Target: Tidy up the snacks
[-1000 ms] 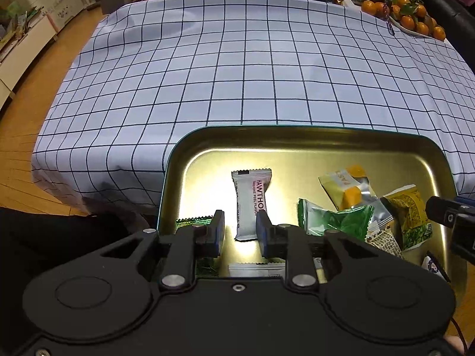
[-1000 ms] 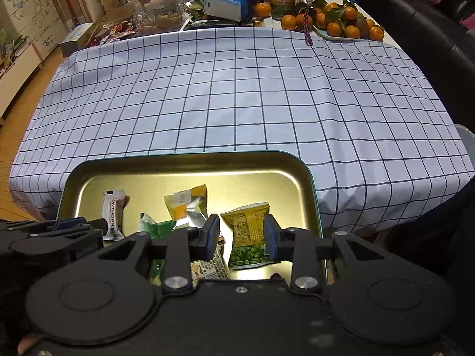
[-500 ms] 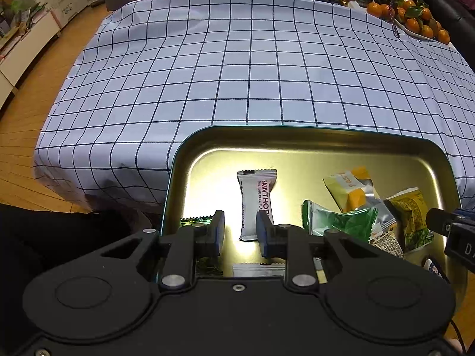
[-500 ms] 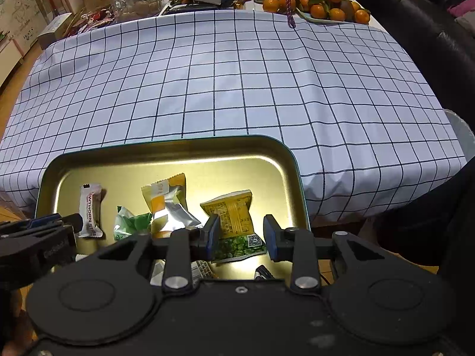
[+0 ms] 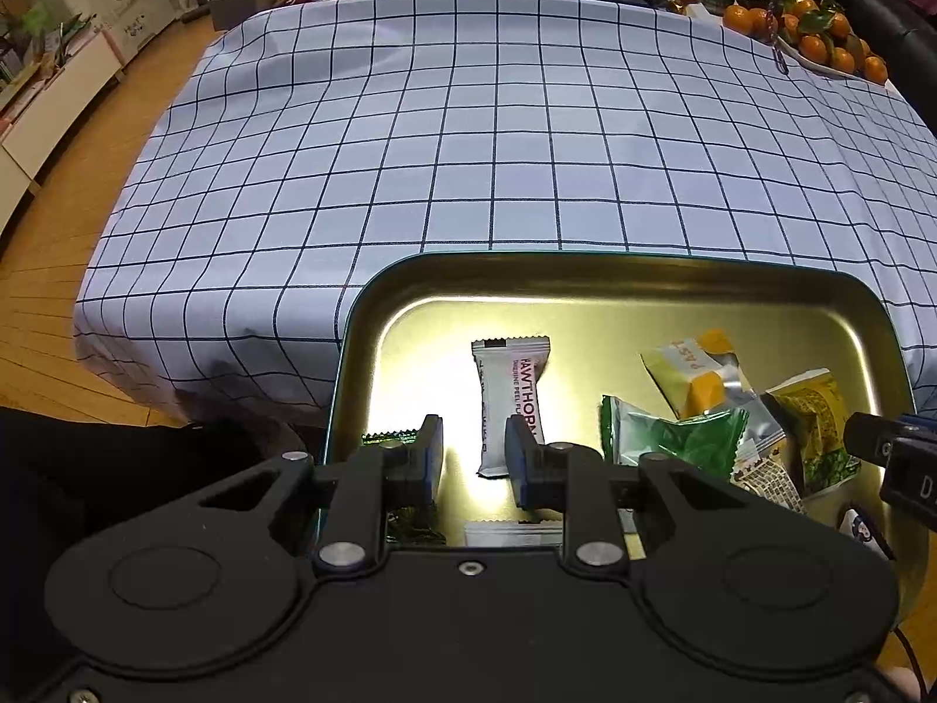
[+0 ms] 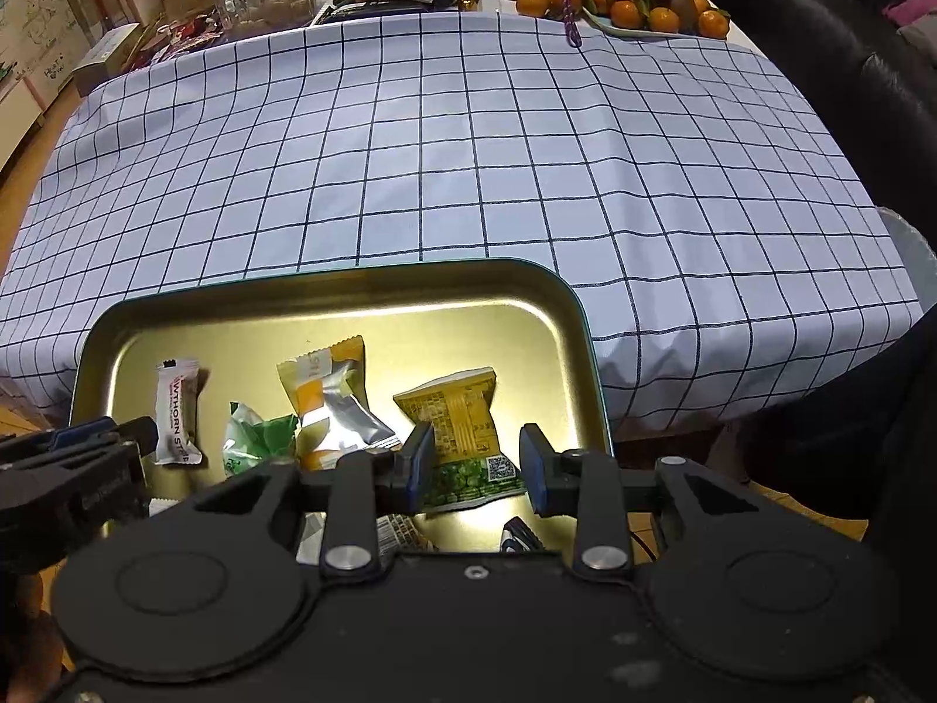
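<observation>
Tray nearer now, w/ snack packets.

I see the snacks lying loose in a gold metal tray. A white hawthorn bar lies flat and alone at the left part. To its right a green packet, an orange and silver packet and a yellow and green pea packet lie close together, partly overlapping.
</observation>
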